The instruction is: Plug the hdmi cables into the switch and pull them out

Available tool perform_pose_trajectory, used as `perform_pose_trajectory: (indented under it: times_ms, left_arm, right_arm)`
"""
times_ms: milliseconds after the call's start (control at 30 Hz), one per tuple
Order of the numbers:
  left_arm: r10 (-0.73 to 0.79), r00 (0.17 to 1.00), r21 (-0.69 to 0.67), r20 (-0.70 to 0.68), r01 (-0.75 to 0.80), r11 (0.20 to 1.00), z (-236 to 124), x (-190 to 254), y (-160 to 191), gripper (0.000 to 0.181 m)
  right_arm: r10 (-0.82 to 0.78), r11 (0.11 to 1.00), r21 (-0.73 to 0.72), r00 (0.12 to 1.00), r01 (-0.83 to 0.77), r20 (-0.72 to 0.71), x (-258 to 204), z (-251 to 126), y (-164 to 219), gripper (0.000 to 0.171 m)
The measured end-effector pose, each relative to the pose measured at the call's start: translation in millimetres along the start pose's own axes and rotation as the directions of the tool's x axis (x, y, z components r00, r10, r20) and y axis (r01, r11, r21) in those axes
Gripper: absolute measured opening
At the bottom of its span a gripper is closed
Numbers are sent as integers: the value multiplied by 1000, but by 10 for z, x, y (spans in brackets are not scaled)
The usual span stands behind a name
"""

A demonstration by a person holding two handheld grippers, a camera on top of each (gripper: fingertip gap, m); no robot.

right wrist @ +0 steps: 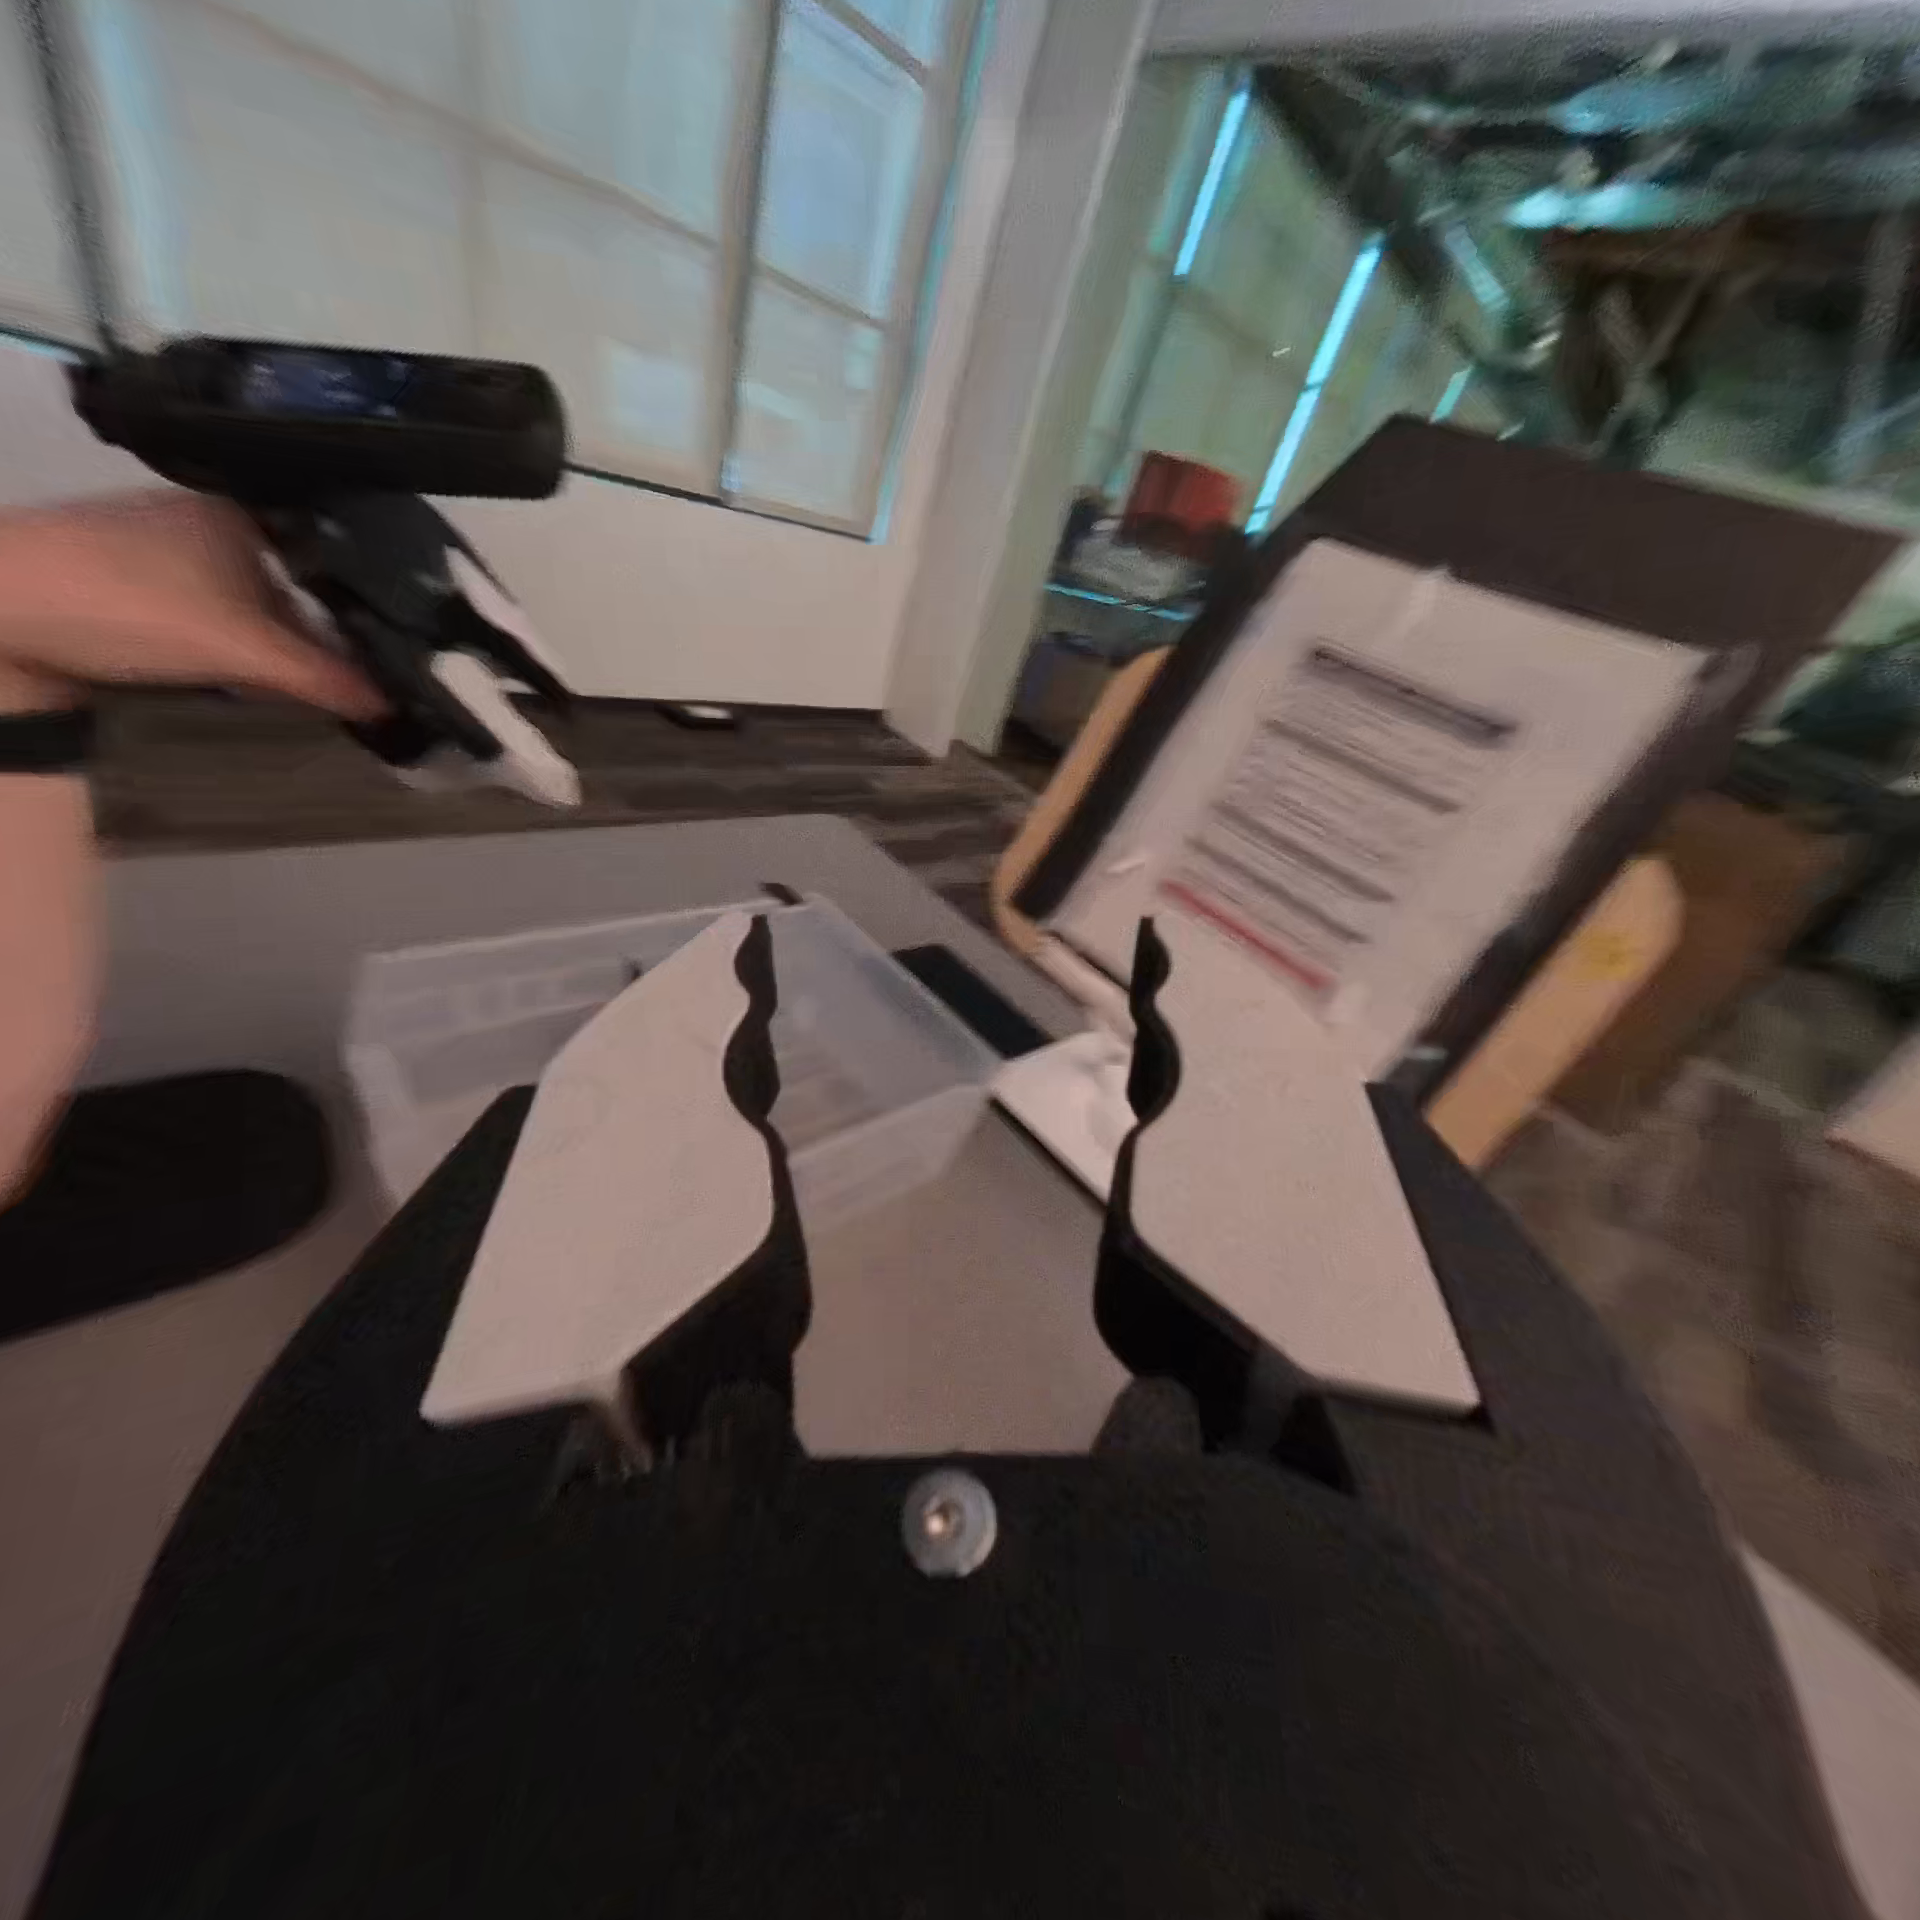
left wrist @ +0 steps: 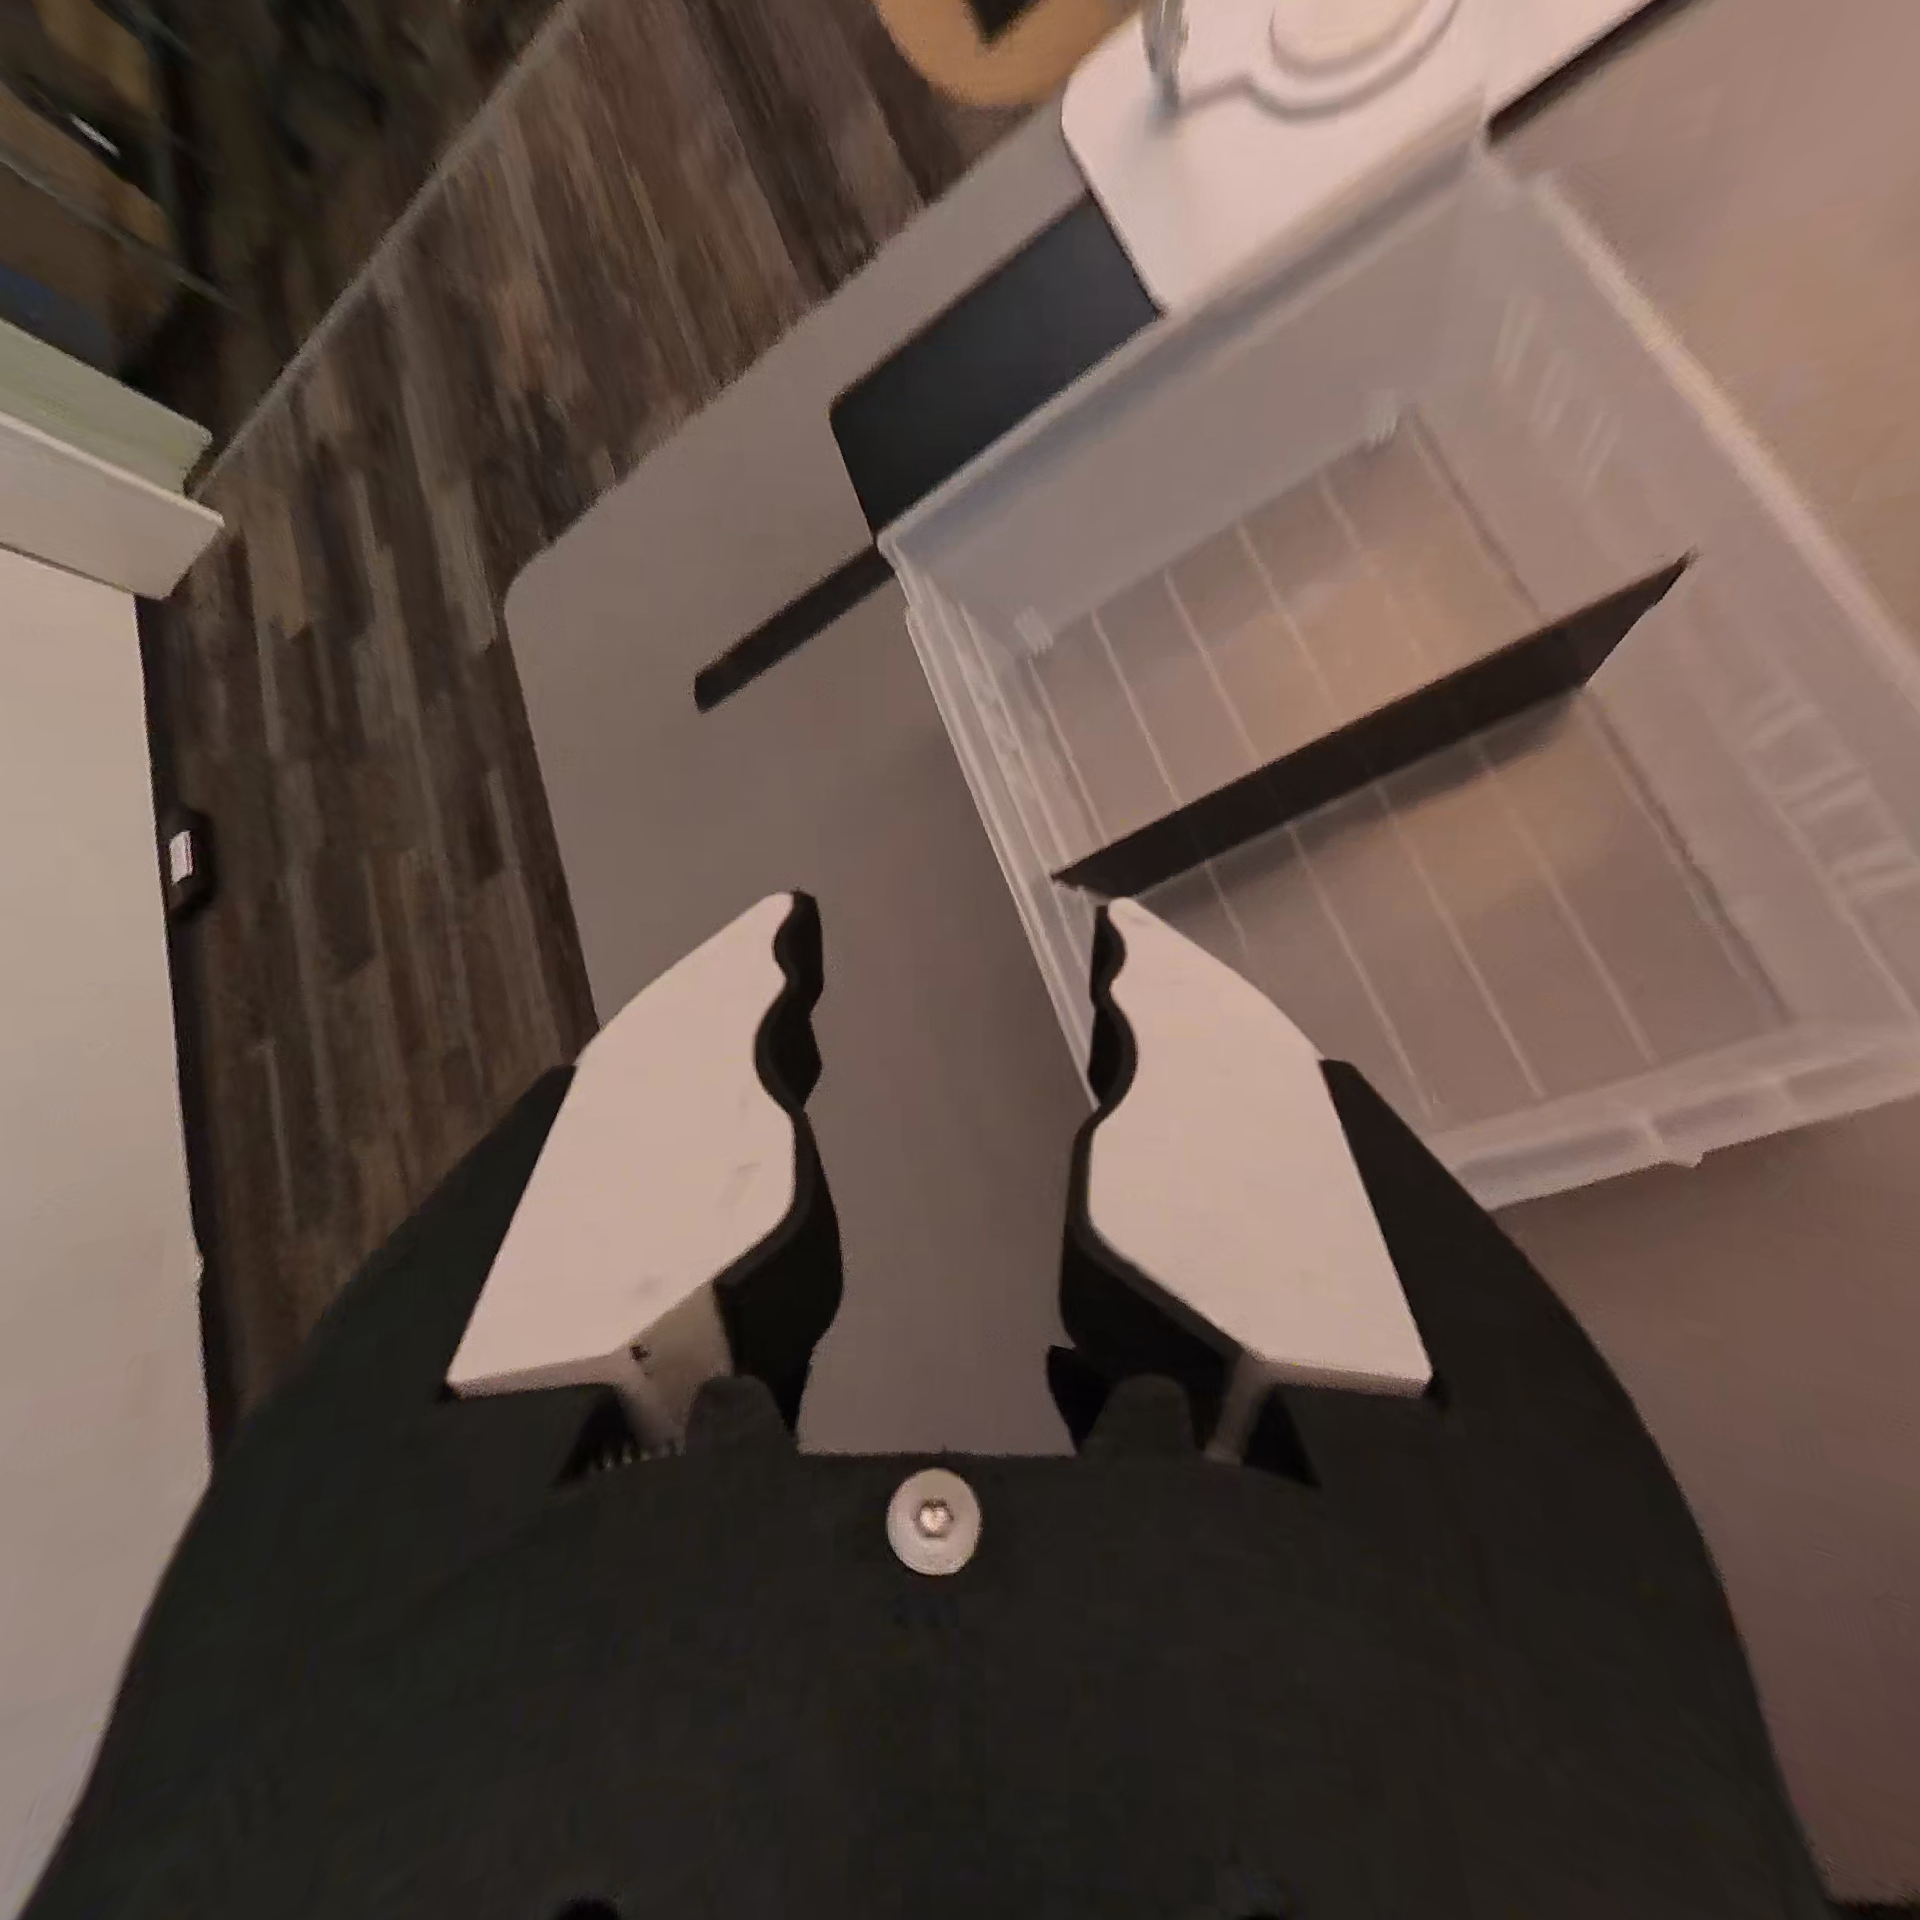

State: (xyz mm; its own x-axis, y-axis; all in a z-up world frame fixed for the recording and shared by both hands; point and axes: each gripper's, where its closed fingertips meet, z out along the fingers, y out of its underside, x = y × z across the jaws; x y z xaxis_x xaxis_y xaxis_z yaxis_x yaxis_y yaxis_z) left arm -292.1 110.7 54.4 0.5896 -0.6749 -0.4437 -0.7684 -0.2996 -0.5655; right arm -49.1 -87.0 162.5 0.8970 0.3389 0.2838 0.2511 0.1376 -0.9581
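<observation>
At lower centre of the left wrist view, the left gripper (left wrist: pixel 956 914) is hovering over the grey table (left wrist: pixel 727 790), jaws parted, gripping nothing. To its right a clear plastic bin (left wrist: pixel 1455 831) is sitting, a black divider (left wrist: pixel 1371 738) crossing it. In the right wrist view a hand (right wrist: pixel 156 613) is showing at far left; at centre the right gripper (right wrist: pixel 951 935) is gaping, empty. No HDMI cables or switch are showing anywhere. Judgement: plugging not begun, or already finished.

Two handheld grippers, the left gripper (left wrist: pixel 951 914) and the right gripper (right wrist: pixel 951 935), one clear plastic bin (left wrist: pixel 1455 790), one grey table (left wrist: pixel 727 727), one taped printed sheet (right wrist: pixel 1340 831) and one person's hand (right wrist: pixel 156 613).
</observation>
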Motion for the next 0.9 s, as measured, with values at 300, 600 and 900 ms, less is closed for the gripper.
perform_pose_trajectory:
  times_ms: [300,600,900]
  left_arm:
    - [2,1000,140,6,-2,990,-161,152,-295,58]
    - [42,999,145,-33,-37,989,-176,264,-309,63]
    - [53,997,173,-50,-44,984,-268,259,-295,62]
  right_arm:
    - [542,526,-773,840,-355,-17,-797,1346,2091,72]
    - [707,53,-879,639,-475,-302,-1366,1408,2755,63]
    - [444,-85,-955,847,-283,-291,-805,1028,3041,10]
